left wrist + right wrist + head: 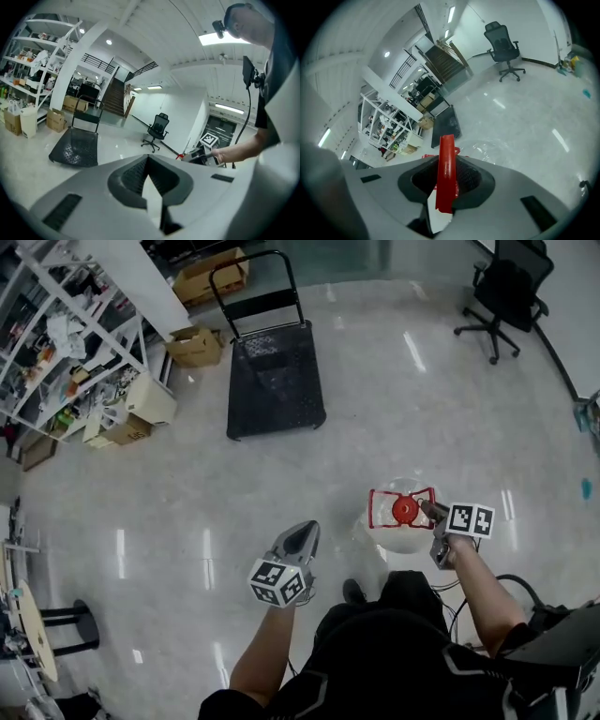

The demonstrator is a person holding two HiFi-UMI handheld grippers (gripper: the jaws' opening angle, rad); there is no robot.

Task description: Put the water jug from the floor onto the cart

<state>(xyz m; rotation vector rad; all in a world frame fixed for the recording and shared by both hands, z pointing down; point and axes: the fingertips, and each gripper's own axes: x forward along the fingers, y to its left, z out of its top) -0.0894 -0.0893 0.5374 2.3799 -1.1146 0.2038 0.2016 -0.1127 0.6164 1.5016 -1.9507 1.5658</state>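
Note:
The clear water jug (401, 532) with a red cap hangs off the floor just in front of the person, under my right gripper (433, 512). That gripper is shut on the jug's red handle (446, 168), which stands upright between the jaws in the right gripper view. The black platform cart (277, 381) with its upright push bar stands farther off on the shiny floor, and also shows as the cart (75, 147) at left in the left gripper view. My left gripper (302, 532) is raised left of the jug, shut and holding nothing.
White shelving (66, 343) full of items lines the left side, with cardboard boxes (195, 345) beside the cart. An office chair (506, 292) stands at far right. A black stool (56, 620) is at lower left. Cables (511, 582) trail by the person's right arm.

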